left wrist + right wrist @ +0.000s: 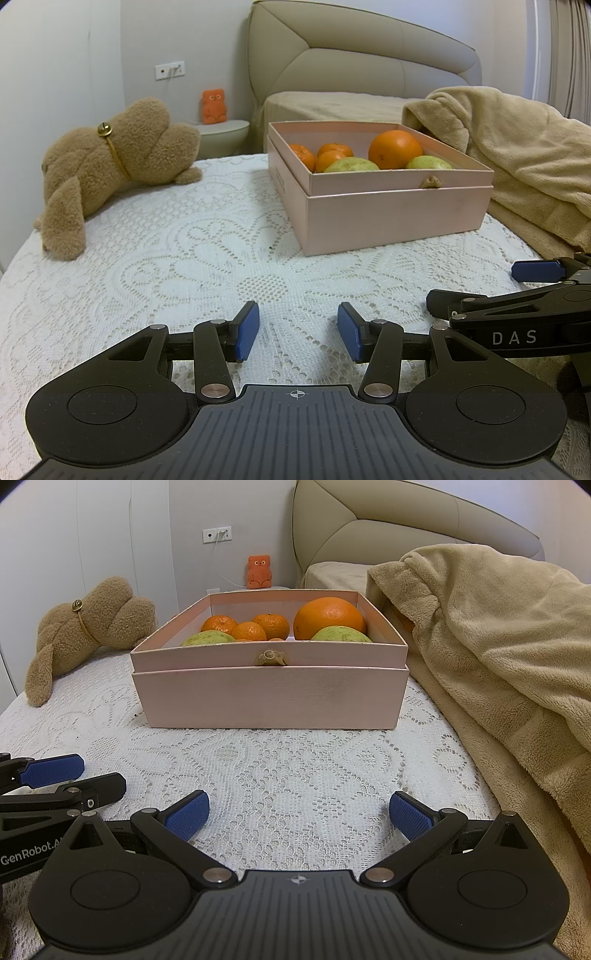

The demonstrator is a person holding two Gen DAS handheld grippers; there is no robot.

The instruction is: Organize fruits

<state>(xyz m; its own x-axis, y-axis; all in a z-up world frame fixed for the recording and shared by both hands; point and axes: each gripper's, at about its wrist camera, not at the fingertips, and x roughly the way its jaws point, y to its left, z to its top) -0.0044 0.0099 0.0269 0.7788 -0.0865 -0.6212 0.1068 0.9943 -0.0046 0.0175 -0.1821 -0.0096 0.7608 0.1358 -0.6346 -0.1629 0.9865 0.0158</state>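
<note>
Left gripper (298,332): fingers held apart over the lace cloth (184,258), nothing gripped.
Right gripper (299,816): fingers spread wider, nothing gripped.
Fruit: orange (328,618), mandarins (249,631) and guavas (207,638) seen inside the pink box (269,698).
Right view only: "GenRobot.A" is read on the left gripper.
Left view only: "DAS" is read on the right gripper.

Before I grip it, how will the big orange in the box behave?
The big orange looks round and smooth, so it may roll once lifted off its neighbours. It seems firm, probably heavy for its size. It sits against a green fruit, which may shift.
</note>
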